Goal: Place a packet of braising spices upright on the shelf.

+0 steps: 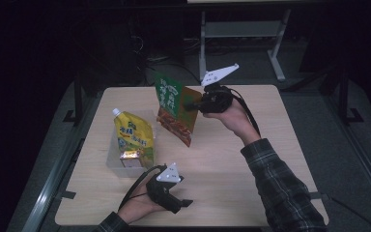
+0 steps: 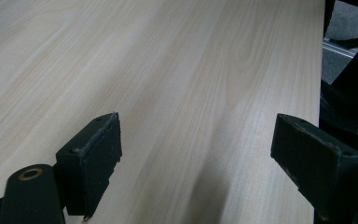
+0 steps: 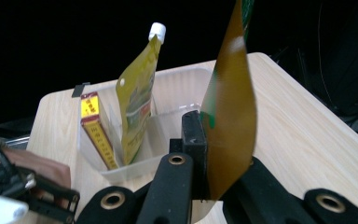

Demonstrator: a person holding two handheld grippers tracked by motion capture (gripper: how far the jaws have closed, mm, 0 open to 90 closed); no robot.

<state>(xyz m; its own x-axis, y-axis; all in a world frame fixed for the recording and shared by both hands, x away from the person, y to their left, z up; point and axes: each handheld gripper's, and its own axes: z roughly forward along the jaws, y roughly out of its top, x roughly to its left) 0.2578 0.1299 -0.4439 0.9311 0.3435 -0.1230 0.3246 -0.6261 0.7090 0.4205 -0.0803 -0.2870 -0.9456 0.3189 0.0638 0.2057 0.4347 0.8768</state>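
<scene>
Flat green-and-orange foil snack pouch is clamped edge-on between right gripper fingers, held above the pale wooden tabletop, just beside clear plastic bin containing yellow spouted pouch and small box. Left gripper fingers are spread wide, nothing held, low over tabletop.

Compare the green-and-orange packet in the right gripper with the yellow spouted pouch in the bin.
The green-and-orange packet hangs above the table, clamped in the right gripper; the yellow spouted pouch stands in the clear bin, untouched. The pouch has a white cap; the packet shows none. Both are flat, flexible, printed food packs.
</scene>
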